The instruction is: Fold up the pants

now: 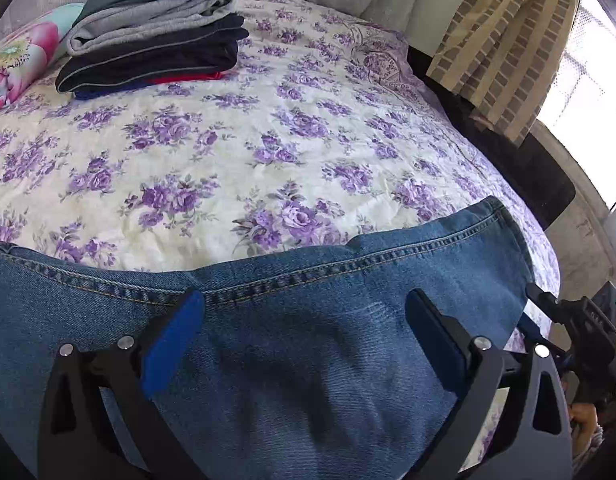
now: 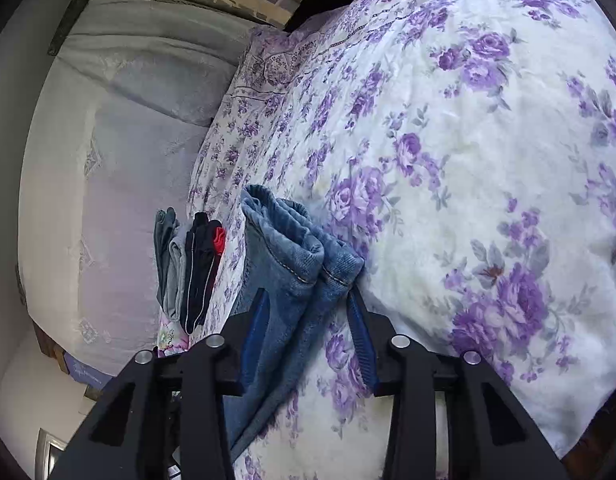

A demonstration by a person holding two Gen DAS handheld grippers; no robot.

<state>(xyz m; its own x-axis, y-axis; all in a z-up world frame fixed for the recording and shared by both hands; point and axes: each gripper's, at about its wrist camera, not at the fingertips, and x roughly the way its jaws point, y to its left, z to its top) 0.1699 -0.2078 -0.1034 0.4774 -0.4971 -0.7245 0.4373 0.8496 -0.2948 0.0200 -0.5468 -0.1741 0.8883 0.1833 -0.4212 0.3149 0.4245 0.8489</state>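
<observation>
Blue jeans (image 1: 288,340) lie on the floral bedspread (image 1: 268,152) at the near edge of the bed. My left gripper (image 1: 304,304) is open just above the denim, fingers wide apart, near a stitched seam. In the right wrist view my right gripper (image 2: 308,300) is open with its blue-padded fingers on either side of the folded hem ends of the jeans (image 2: 292,248), which stand between the jaws. The right gripper also shows in the left wrist view (image 1: 579,320), at the right edge of the jeans.
A stack of folded clothes (image 1: 156,36), grey, dark navy and red, sits at the far left of the bed; it also shows in the right wrist view (image 2: 188,268). A floral pillow (image 1: 20,60) lies beside it. Curtains (image 1: 507,40) hang at the right.
</observation>
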